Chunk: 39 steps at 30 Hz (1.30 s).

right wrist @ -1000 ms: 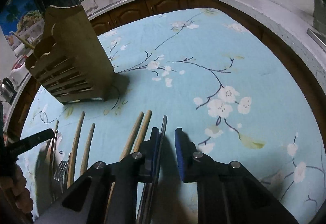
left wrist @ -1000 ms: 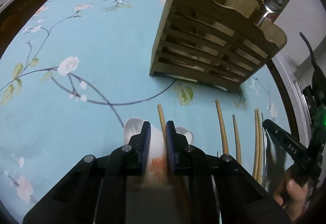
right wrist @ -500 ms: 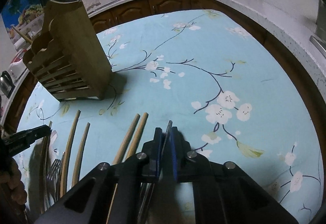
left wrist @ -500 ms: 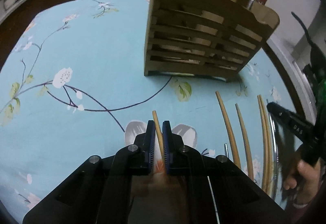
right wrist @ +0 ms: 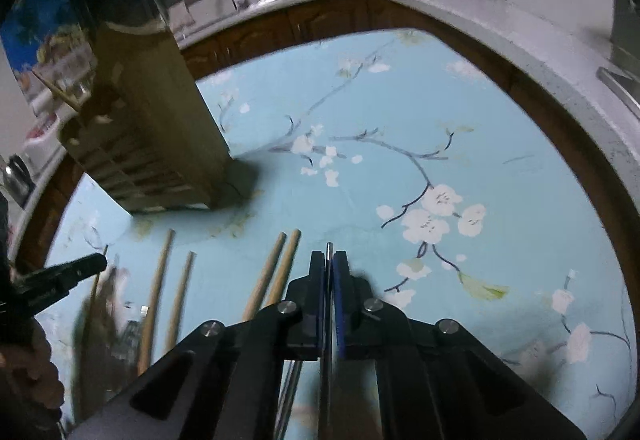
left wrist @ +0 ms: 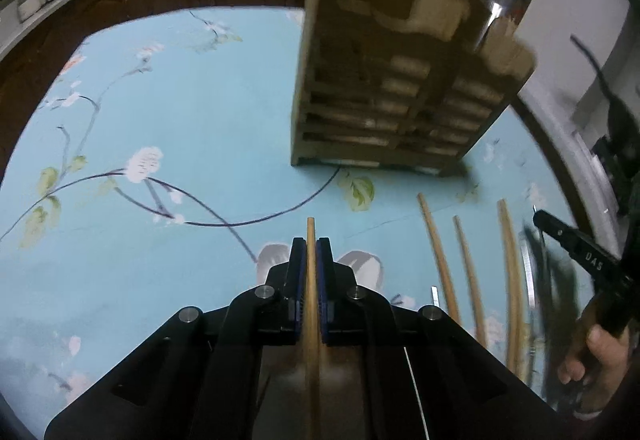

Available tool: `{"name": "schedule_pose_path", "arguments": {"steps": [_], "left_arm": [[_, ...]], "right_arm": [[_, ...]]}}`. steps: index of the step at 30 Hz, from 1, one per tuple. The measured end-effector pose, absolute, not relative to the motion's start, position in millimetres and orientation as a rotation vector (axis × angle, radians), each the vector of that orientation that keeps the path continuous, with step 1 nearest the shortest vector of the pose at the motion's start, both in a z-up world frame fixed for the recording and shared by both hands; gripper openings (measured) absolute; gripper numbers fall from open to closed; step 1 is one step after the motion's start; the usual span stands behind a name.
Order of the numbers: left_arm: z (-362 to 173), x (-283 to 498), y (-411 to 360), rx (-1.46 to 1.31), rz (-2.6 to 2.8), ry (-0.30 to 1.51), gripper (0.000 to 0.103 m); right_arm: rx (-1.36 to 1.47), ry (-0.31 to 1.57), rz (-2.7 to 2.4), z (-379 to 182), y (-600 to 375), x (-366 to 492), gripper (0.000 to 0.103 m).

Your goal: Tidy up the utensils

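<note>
Already both picks are made: the left gripper (left wrist: 311, 248) is clamped on a wooden chopstick (left wrist: 311, 280), whose tip pokes out just past the pads, and the right gripper (right wrist: 329, 260) is closed on a thin metal utensil handle (right wrist: 328, 249), its working end hidden beneath the jaws. The step in hand is judged to be the lift-off, with the carry to the wooden holder (left wrist: 384, 96) to follow. For that, each piece will have to be raised clear of the tablecloth (left wrist: 192, 112), tipped toward upright, and lowered into an open slot at the holder's top. Just right of the left gripper, more chopsticks (left wrist: 440, 260) are laid side by side, so a sideways sweep there should be avoided; the same row (right wrist: 276, 268) is seen just left of the right gripper. To the left gripper's left and the right gripper's right, bare cloth is left free for swinging. Ahead, the holder is stood well apart from both grippers, with a metal spoon (left wrist: 494, 6) already in it. Beyond it, the table's far edge is met by dark cabinets (right wrist: 320, 20).
</note>
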<state>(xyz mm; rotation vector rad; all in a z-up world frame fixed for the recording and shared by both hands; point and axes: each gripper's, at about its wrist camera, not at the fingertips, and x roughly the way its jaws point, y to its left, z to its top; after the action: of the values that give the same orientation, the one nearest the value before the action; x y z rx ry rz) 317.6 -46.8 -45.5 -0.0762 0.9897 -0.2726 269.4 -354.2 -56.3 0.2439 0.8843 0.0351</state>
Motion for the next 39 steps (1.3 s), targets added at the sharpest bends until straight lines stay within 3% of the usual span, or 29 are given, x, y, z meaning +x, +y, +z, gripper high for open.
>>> {"name": "schedule_pose_path", "arguments": {"steps": [17,39], "left_arm": [[81,219,-2,-0.221,-0.403,0.723,0.004],[135,216,9,-0.245,-0.404,0.582,0.004]], "right_arm": [[0.244,0.597,0.203,76,-330,180,0.004],[0.222,0.474,0.241,124,-317,186,0.004]]}}
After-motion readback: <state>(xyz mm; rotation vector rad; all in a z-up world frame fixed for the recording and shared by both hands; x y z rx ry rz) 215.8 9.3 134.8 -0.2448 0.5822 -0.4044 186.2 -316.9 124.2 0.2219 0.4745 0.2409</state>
